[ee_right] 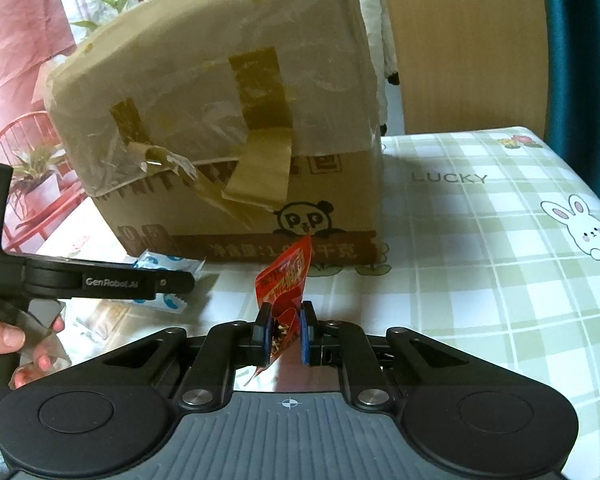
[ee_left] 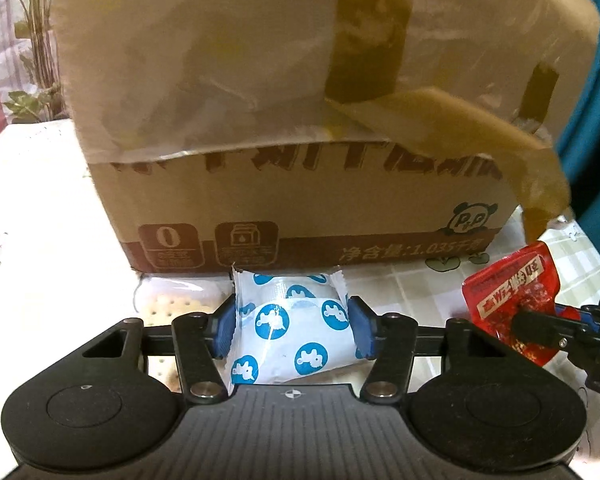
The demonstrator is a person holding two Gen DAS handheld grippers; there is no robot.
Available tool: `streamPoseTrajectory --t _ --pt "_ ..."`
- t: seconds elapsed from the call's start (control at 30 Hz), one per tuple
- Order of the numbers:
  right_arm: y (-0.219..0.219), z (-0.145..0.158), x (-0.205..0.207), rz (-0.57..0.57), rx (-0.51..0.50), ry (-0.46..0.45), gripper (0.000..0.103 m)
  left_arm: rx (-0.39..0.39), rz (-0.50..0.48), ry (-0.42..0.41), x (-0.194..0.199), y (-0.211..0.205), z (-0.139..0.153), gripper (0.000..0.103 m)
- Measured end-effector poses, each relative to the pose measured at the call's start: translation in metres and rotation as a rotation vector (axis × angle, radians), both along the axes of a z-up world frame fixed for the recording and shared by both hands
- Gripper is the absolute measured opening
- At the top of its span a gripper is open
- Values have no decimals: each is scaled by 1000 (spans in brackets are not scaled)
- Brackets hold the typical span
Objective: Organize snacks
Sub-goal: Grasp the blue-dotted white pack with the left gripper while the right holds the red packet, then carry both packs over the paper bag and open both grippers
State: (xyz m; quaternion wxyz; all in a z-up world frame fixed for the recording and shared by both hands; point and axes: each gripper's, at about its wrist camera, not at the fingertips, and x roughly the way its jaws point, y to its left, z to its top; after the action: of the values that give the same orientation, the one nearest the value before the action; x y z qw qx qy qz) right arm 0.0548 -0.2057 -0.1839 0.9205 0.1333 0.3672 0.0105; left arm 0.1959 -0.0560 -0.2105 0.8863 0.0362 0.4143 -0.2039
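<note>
A white snack packet with blue rabbit dots [ee_left: 284, 344] lies on the table just in front of a big taped cardboard box [ee_left: 260, 120]. My left gripper [ee_left: 293, 320] is shut on it, its blue pads pressing both sides. A red foil snack packet [ee_right: 290, 276] stands upright in my right gripper [ee_right: 286, 328], which is shut on its lower end. In the left wrist view that red packet [ee_left: 508, 300] is at the right, clamped by the right gripper [ee_left: 540, 330]. The right wrist view has the left gripper [ee_right: 180, 280] at the left, over the white packet [ee_right: 160, 262].
A clear-wrapped cracker packet [ee_left: 168, 304] lies under the left fingers beside the box. The table carries a green checked cloth [ee_right: 480, 260] with a rabbit print. A hand [ee_right: 4, 336] holds the left gripper's handle. Plants and a red chair stand off the left; a wooden panel [ee_right: 460, 40] is behind.
</note>
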Motion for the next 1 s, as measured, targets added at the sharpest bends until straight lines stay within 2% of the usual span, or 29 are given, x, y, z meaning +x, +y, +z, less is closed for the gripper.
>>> streamPoseTrajectory --t 0.4,0.53,0.7,0.83,1.0 --pt "11 42 -26 26 -13 -90 12 -56 -10 -136 -53 45 61 59" --pt "15 66 -40 39 4 -141 12 -79 -25 -196 -70 57 90 59" --pt "13 109 -50 42 23 -249 12 -119 -45 -300 -83 68 130 59" --pt "6 147 -35 43 16 -327 12 -154 -41 -376 -72 60 161 59" --pt "-2 189 9 46 -40 -415 12 -189 -30 -441 -43 44 192 59"
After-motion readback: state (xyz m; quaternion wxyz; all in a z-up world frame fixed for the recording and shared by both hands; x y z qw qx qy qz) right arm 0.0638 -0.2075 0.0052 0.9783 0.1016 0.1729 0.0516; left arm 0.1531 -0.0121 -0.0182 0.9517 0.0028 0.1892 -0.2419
